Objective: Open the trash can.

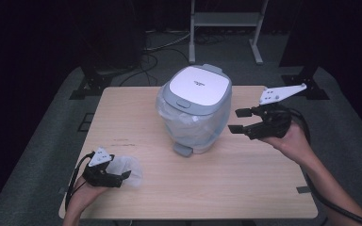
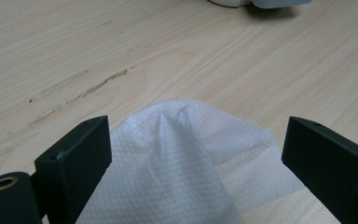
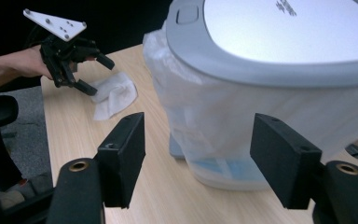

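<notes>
A small pedal bin with a grey rim and flat white lid (image 1: 198,87) stands near the middle of the pale wooden surface (image 1: 245,179), toward its far edge. A thin, clear plastic liner (image 1: 188,125) is folded out over the bin's wall and hangs crumpled down its sides; a grey foot pedal (image 1: 183,149) juts out at the base on the near side. The lid is shut. A short line of small grey lettering sits on the lid, too small and blurred to read in the high view and cut off in the right gripper view.

At the near left corner of the surface lies a crumpled white paper tissue with a dimpled, embossed texture (image 2: 177,163). The left gripper (image 1: 118,176), black with a grey three-cornered plate on top, rests low over it. In the left gripper view its jaws stand apart on either side of the tissue, which rises in a soft peak between them; the pads do not press on it.

The right gripper (image 1: 239,120) is held in the air just to the right of the bin, pointing at its side. Its jaws stand wide apart with nothing between them, the bin's lined wall lying beyond the gap.
</notes>
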A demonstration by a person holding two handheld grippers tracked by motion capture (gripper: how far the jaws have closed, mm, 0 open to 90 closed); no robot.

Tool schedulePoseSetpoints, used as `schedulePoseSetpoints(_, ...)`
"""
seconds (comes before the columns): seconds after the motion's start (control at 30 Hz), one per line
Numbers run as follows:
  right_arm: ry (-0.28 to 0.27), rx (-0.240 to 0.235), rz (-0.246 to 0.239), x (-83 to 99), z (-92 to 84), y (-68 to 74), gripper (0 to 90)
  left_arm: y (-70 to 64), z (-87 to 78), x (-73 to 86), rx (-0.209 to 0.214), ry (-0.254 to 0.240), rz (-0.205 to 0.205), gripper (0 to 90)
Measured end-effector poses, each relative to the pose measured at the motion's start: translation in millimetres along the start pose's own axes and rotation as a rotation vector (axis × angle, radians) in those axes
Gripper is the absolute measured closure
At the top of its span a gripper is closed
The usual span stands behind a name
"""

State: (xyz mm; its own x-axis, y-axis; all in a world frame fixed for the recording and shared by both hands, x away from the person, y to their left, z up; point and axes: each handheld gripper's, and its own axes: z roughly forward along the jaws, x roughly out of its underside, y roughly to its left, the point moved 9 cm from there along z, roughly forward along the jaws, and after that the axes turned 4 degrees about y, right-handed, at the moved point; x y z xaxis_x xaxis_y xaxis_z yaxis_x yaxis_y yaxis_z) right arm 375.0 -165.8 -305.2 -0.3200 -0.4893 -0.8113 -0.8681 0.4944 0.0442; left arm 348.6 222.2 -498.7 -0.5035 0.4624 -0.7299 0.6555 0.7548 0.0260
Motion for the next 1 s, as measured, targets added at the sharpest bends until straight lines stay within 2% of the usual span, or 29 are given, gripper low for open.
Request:
schedulePoseSetpoints(0.67,-0.004,-0.026,-0.026,-42.8,16.7,2.1,44.2,1.3,-1.5,0.6,0.001,-0.002,-0.009,7.4)
schedulePoseSetpoints(1.0,0.002,-0.044,-0.049,-64.3,30.2,5.3,50.1,2.5,-2.1,2.0,-0.009,0.013,-0.006,7.4)
